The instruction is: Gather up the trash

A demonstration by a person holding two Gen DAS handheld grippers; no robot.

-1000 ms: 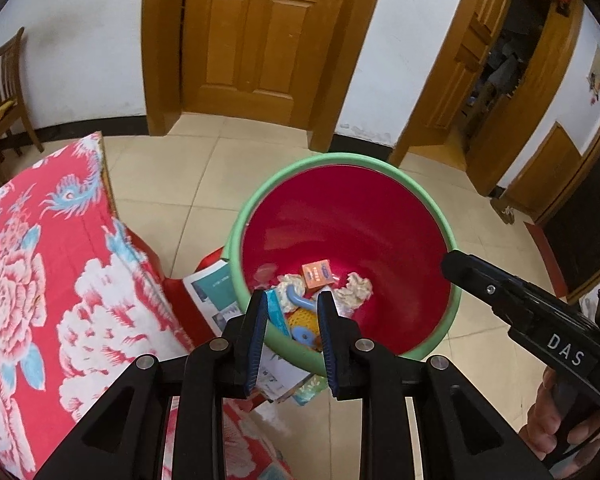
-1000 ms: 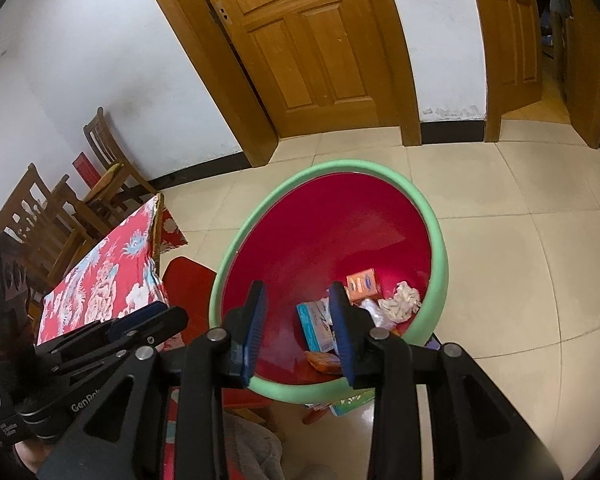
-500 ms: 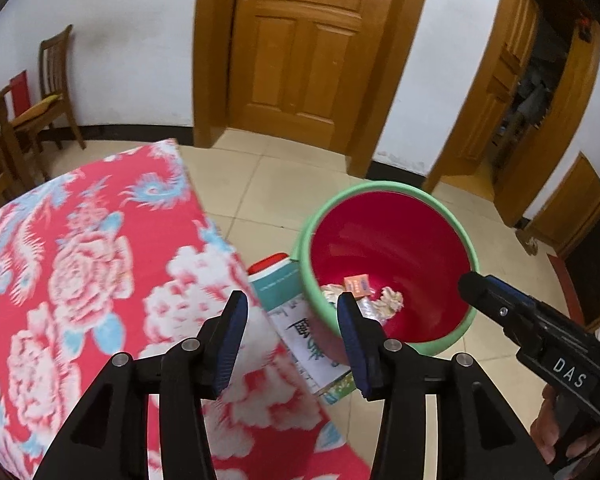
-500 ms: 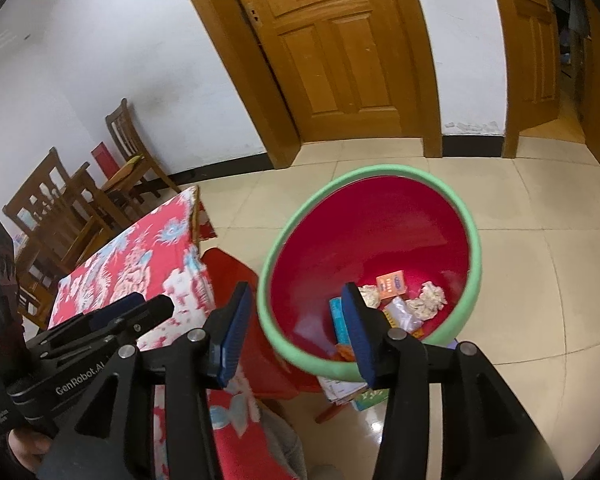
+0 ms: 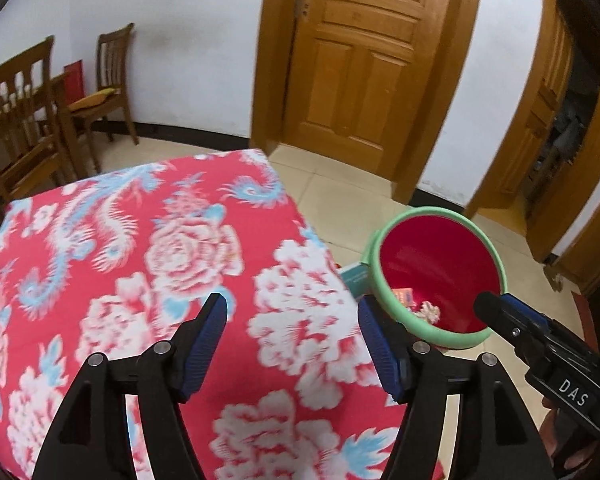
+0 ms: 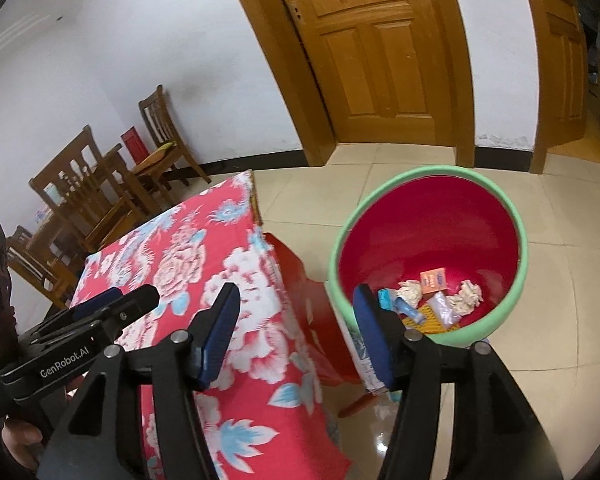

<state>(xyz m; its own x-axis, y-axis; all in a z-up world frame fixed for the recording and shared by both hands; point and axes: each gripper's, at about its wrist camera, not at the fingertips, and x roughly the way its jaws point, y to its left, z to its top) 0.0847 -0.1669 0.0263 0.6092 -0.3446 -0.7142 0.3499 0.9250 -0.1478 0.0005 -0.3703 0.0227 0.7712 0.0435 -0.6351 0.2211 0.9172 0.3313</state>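
Swing both empty, just-opened grippers, left gripper [image 5: 292,344] and right gripper [image 6: 294,330], from bin [image 6: 426,248] over floral tablecloth [image 5: 140,264], hunting leftover trash.

**Both grippers empty between the floral surface and the bin**

The right gripper [image 6: 296,320] hangs with its blue-padded jaws standing apart, having just been opening, and nothing lies between them. Its left pad is over the red floral-clothed surface [image 6: 204,264]; its right pad overlaps the near rim of the round green-rimmed red plastic bin [image 6: 512,208] on the tiled floor [image 6: 572,320]. In the bin lie two crumpled white paper wads [image 6: 468,294], a small orange carton [image 6: 434,279], a clear wrapper and what may be a blue tube. The left gripper [image 6: 128,300] reaches in from the lower left over the cloth. Brown wooden chairs [image 6: 80,184] stand by the white wall, near a panelled wooden door [image 6: 376,56].
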